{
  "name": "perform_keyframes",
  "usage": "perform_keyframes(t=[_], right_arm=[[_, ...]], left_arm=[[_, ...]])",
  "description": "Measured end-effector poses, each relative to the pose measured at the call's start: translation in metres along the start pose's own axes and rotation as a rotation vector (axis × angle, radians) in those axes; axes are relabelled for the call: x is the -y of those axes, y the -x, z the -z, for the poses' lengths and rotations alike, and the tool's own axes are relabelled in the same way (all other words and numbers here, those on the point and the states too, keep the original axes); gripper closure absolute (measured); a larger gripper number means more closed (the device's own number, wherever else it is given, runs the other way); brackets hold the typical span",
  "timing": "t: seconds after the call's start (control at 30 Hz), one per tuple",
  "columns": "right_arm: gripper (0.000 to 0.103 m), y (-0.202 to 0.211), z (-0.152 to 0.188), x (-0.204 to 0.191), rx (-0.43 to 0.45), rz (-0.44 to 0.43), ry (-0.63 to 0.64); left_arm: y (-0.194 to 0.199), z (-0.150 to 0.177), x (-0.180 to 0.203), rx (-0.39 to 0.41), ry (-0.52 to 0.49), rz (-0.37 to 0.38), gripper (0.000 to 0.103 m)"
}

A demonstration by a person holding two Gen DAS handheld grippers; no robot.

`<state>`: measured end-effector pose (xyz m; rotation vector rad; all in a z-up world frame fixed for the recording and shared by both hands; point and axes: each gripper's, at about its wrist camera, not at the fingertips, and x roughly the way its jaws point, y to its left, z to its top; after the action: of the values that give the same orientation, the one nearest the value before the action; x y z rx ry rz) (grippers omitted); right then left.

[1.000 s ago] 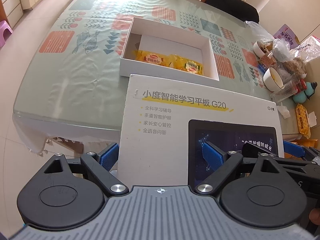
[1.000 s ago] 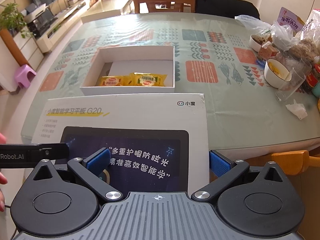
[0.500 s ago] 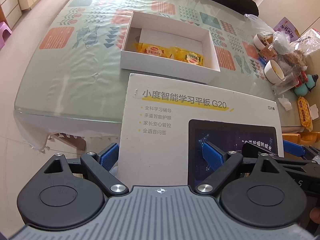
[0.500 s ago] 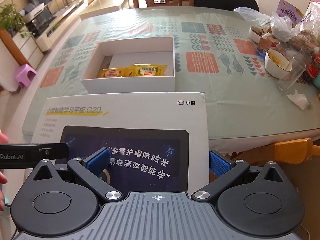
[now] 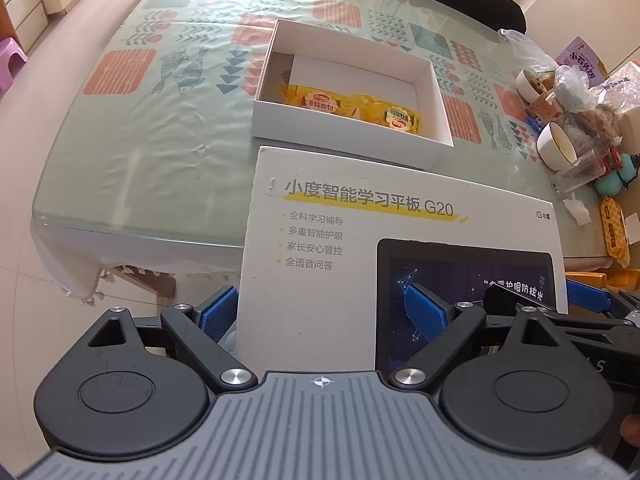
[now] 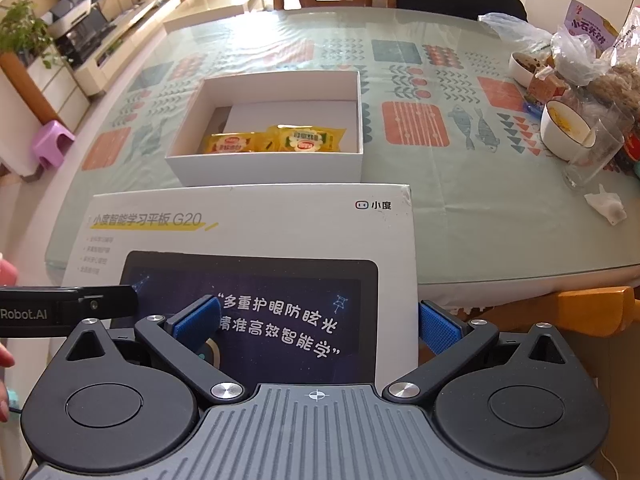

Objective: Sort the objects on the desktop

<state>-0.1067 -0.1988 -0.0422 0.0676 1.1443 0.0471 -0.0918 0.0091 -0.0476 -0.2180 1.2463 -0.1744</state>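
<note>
Both grippers clamp the white tablet-box lid (image 5: 360,240) from its near edge. The left gripper (image 5: 320,314) has one blue pad off the lid's left edge and the other lying on the printed tablet picture. The right gripper (image 6: 318,324) has one pad on the picture and the other at the lid's right edge — both closed on the lid. The lid is held above the table's near edge, its far edge just short of the open white box (image 6: 276,164). That box sits on the patterned tablecloth (image 6: 440,208) at 12 o'clock from the grippers, with two yellow snack packets (image 6: 276,140) along its near wall. Bowls (image 6: 560,136), plastic bags (image 6: 576,52) and a crumpled tissue (image 6: 604,208) sit at 2 o'clock.
</note>
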Motion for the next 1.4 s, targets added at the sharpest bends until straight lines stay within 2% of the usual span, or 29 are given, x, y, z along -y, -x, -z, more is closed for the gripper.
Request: perform_keyframes(t=[0.6,1.4], right_arm=[[0.000,-0.015,-0.033,-0.016,0.005,0.009,-0.003],[0.000,-0.030,-0.097,-0.031,0.052,0.040,-0.041]], left_arm=[[-0.007,-0.037,-0.017,-0.001,-0.006,0.006,0.000],[-0.014,-0.113,-0.026,0.030,-0.055,0.031,0.000]])
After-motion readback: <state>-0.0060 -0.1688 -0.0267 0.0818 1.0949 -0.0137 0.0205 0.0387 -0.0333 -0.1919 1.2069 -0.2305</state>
